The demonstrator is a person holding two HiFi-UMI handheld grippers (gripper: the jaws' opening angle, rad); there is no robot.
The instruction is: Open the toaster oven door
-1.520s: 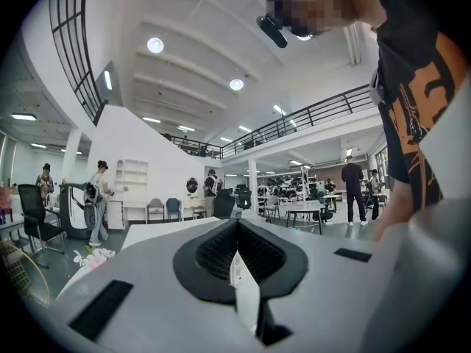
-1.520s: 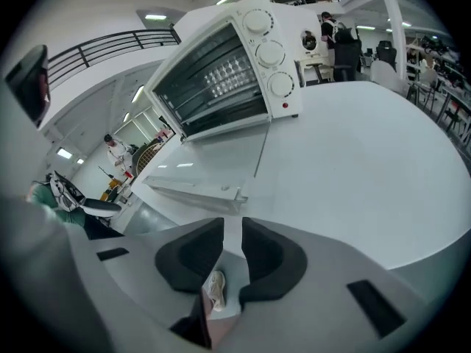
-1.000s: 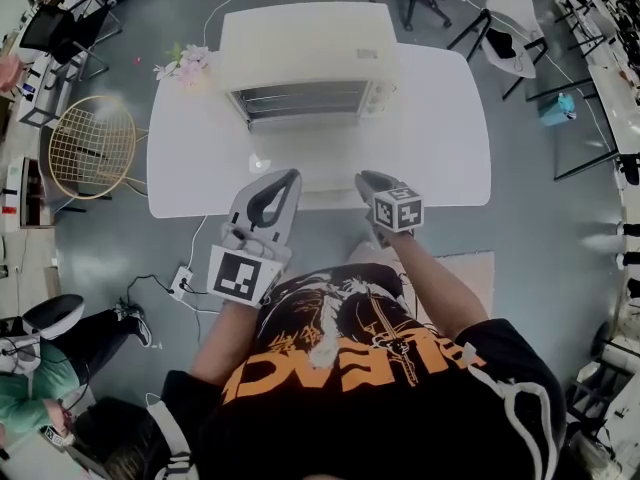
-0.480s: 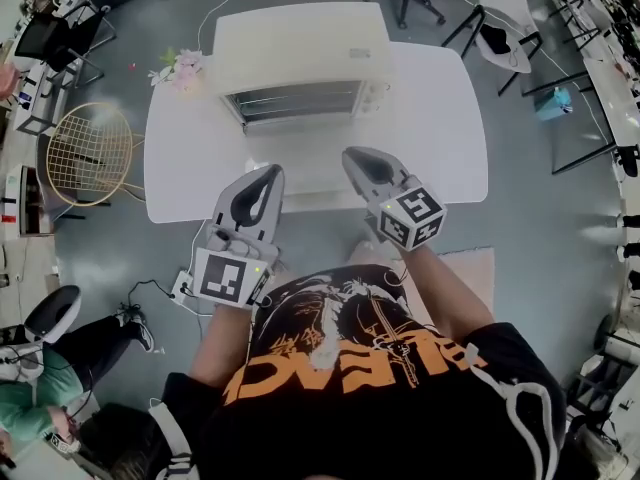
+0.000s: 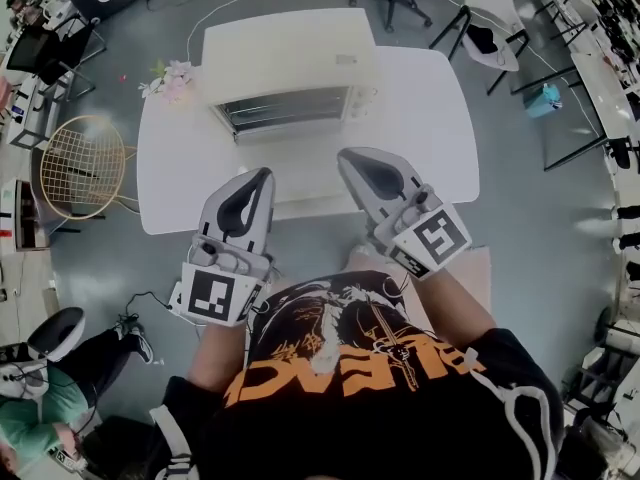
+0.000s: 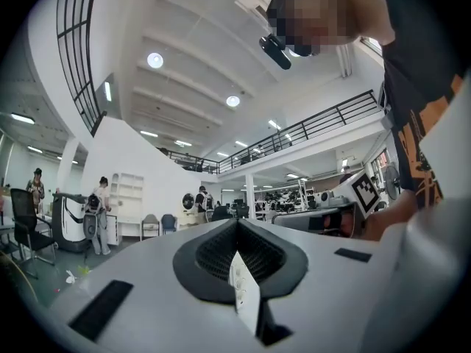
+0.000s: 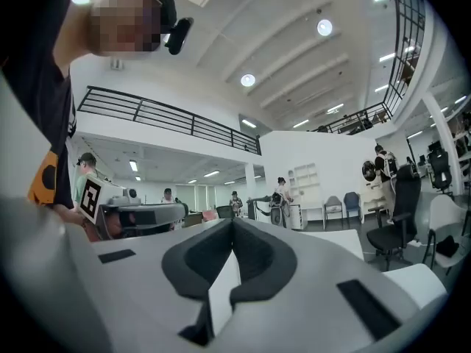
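Note:
The white toaster oven (image 5: 288, 56) stands at the far side of the white table (image 5: 430, 138), its front (image 5: 285, 113) showing a wire rack. A paler flat panel (image 5: 300, 168) lies before it; I cannot tell whether this is the door. My left gripper (image 5: 264, 174) hovers over the table's near edge, shut and empty. My right gripper (image 5: 346, 156) sits beside it, also shut with nothing between its pads. Both point toward the oven, well short of it. The left gripper view (image 6: 237, 223) and the right gripper view (image 7: 232, 223) show closed jaws against the hall.
Pink flowers (image 5: 168, 76) lie at the table's far left corner. A gold wire chair (image 5: 80, 160) stands left of the table, with office chairs (image 5: 495, 18) at the far right. A seated person (image 5: 35, 388) is at lower left, and cables run across the floor.
Both grippers have drawn back from the oven toward my body. The right gripper's marker cube has moved right and lower, and its body now lies flatter.

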